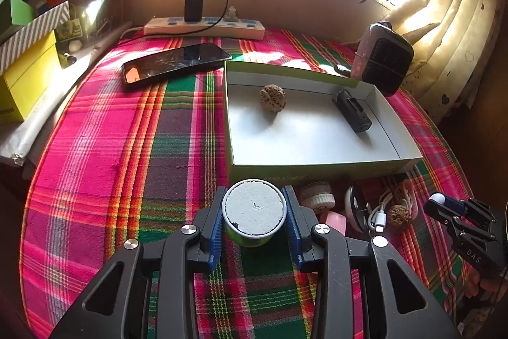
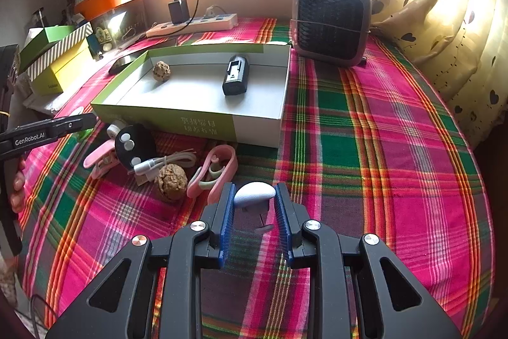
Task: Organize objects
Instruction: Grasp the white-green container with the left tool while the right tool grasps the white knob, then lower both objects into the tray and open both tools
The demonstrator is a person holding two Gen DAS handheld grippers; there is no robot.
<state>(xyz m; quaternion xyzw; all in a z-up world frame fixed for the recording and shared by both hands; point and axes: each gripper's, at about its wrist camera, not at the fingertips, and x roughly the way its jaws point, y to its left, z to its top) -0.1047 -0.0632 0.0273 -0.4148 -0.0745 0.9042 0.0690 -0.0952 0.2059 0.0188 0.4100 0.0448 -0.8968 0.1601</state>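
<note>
Item: small green cup [image 1: 254,235] with a flat grey-white lid, rim chipped dark at one spot. It stands upright, lid facing up, clamped between the blue pads of the left gripper [image 1: 254,224] above the plaid cloth [image 1: 127,148], just short of the box's near wall.

Item: small white domed piece [image 2: 254,194] on a pale base, dome uppermost, long axis running across between the pads; the right gripper [image 2: 254,202] is closed on it, over the cloth.

Container: shallow green-and-white box [image 2: 165,119], open, holding a walnut [image 2: 161,71] at the left and a black rectangular device [image 2: 235,79] lying flat, long axis running from near wall to far.

Loose in front of the box: second walnut [image 2: 172,181], white cable [image 2: 165,162], pink clip [image 2: 216,170], black round gadget [image 2: 131,145].

Behind: phone [image 1: 174,62], power strip [image 1: 203,27], small fan [image 2: 331,21]
</note>
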